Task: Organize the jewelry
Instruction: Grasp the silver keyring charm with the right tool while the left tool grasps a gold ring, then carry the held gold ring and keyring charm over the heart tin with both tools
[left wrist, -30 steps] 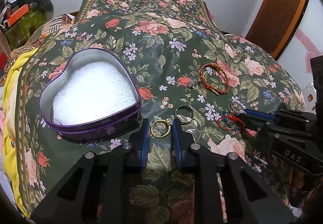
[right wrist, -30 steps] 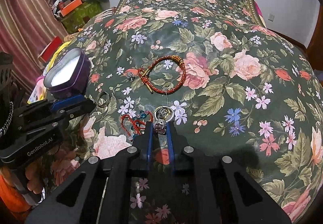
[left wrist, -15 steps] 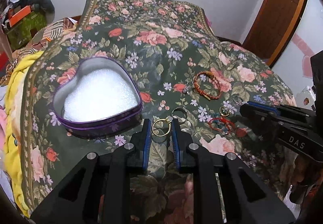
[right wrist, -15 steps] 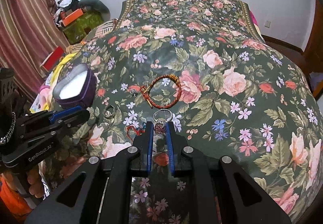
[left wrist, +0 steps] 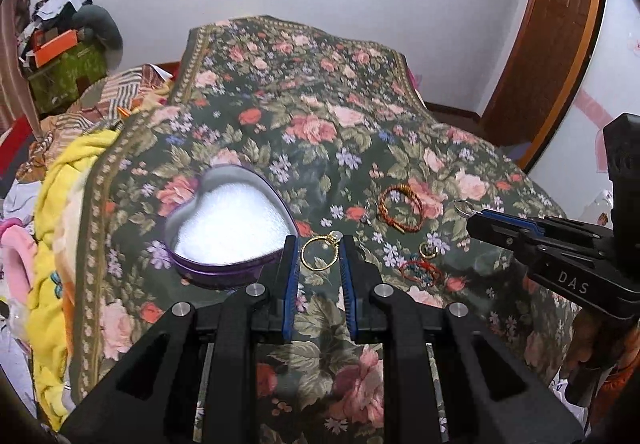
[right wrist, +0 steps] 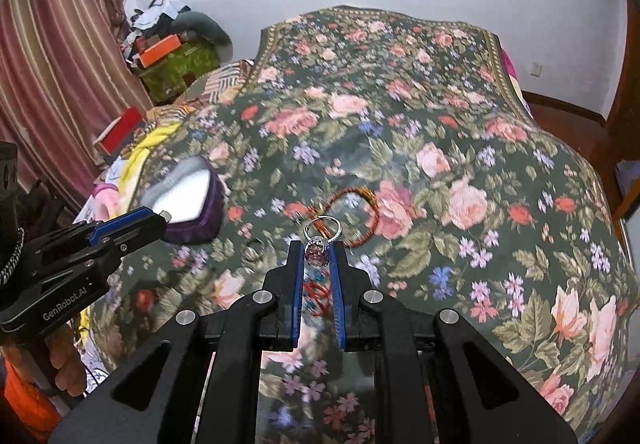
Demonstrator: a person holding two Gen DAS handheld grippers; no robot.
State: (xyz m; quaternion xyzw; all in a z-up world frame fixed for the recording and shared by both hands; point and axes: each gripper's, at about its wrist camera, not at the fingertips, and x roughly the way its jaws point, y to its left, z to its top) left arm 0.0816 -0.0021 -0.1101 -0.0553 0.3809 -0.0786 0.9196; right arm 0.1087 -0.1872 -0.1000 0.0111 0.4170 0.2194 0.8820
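My left gripper (left wrist: 319, 248) is shut on a gold ring (left wrist: 319, 253), held in the air just right of the purple heart-shaped tin (left wrist: 230, 222) with its white lining. My right gripper (right wrist: 317, 254) is shut on a silver ring with a pink stone (right wrist: 320, 240), lifted above the bedspread. In the left wrist view the right gripper (left wrist: 472, 218) reaches in from the right with that ring at its tip. On the cloth lie an orange braided bracelet (left wrist: 400, 208), a red bead string (left wrist: 422, 271) and a small plain ring (left wrist: 427, 250). The tin (right wrist: 188, 198) sits left of the left gripper (right wrist: 160, 218).
A floral bedspread (left wrist: 320, 124) covers the bed. A yellow blanket (left wrist: 52, 224) hangs off its left side. Boxes and clutter (left wrist: 60, 64) stand at the far left, a wooden door (left wrist: 552, 44) at the right. A hand (right wrist: 64, 368) grips the left tool's handle.
Both grippers have risen well above the bed, each carrying its ring. The tin and the jewelry on the cloth now look smaller and farther away.
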